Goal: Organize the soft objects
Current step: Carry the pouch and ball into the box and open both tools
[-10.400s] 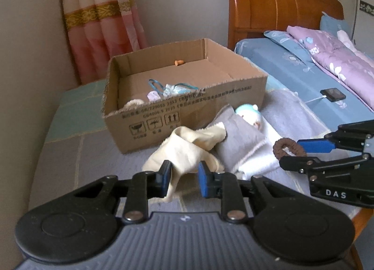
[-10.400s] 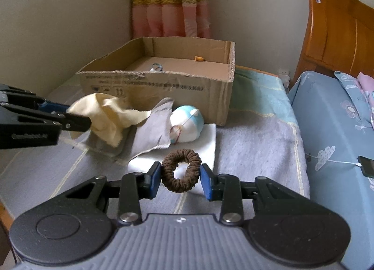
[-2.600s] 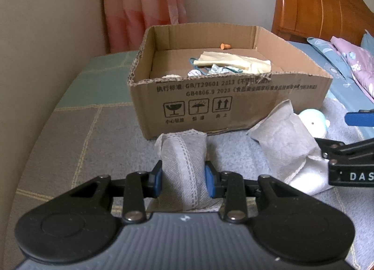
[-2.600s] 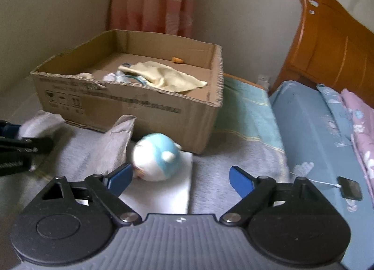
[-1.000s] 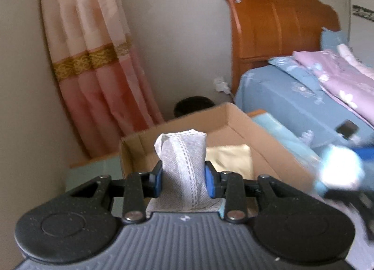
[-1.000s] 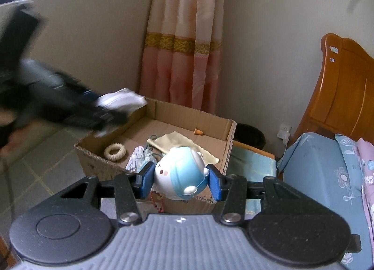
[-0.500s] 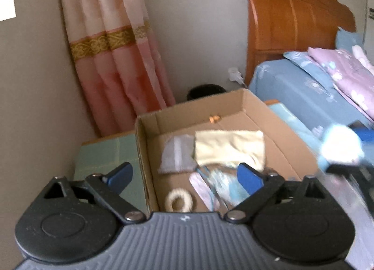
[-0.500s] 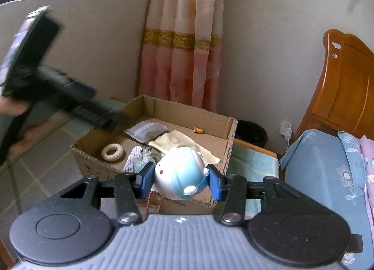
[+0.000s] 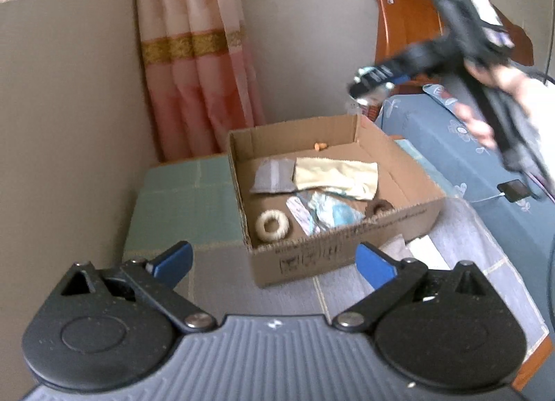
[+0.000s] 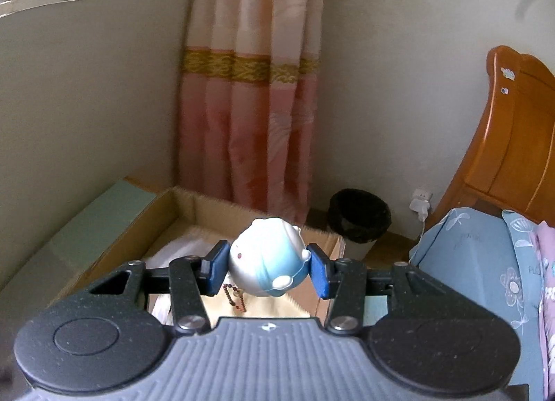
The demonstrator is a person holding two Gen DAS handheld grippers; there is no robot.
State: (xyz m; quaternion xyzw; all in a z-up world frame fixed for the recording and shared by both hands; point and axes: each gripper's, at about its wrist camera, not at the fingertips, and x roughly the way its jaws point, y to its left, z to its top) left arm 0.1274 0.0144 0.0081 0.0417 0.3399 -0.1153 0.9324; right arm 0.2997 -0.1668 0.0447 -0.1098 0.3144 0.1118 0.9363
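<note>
Cardboard box [image 9: 347, 255] with grey cloth [image 9: 274, 177] inside

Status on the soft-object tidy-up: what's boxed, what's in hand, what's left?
Done: grey cloth, yellow cloth, white ring and brown scrunchie lie in the cardboard box. The left gripper is open and empty.
In hand: right gripper grips the blue-white plush toy above the box.
Left: dropping the toy in; white cloth beside the box.
</note>
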